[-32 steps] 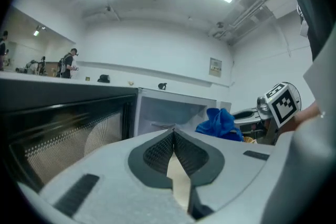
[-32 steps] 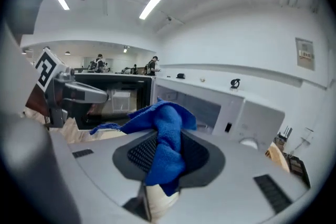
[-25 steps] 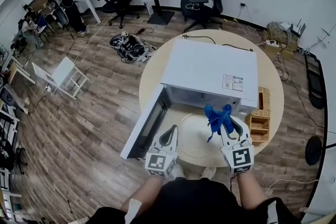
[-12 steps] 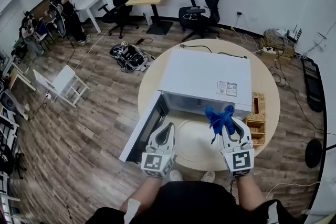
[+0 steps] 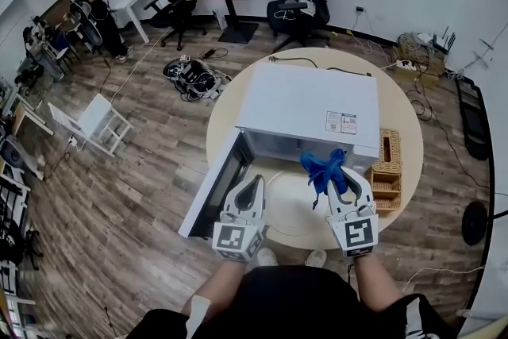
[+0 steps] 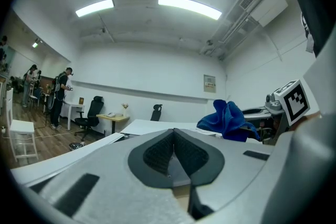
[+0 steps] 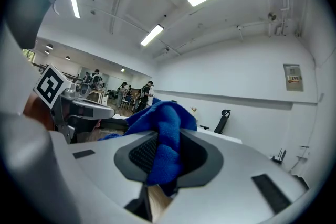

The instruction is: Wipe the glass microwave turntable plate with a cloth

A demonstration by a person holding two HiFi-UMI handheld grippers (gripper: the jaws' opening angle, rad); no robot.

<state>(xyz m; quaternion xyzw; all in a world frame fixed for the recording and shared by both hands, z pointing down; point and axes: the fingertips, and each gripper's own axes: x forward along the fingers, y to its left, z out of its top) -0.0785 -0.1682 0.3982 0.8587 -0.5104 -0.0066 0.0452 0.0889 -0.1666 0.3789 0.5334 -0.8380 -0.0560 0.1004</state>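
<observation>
- The white microwave [image 5: 305,111] sits on the round bench [image 5: 409,131] in the middle of the head view. Its door [image 5: 208,188] hangs open to the left.
- A sticker [image 5: 340,123] is on top of the microwave, but its writing is too small for me to read.
- The glass plate [image 5: 295,212] lies flat on the bench, just in front of the open microwave, in the lower middle of the frame.
- My left gripper [image 5: 255,185] has its jaws closed tight with nothing in them. It is by the plate's left edge, and I cannot tell if it touches.
- My right gripper [image 5: 341,173] has its jaws squeezed on a blue cloth [image 5: 324,165]. The cloth bunches out past the tips, over the plate's right side.
</observation>
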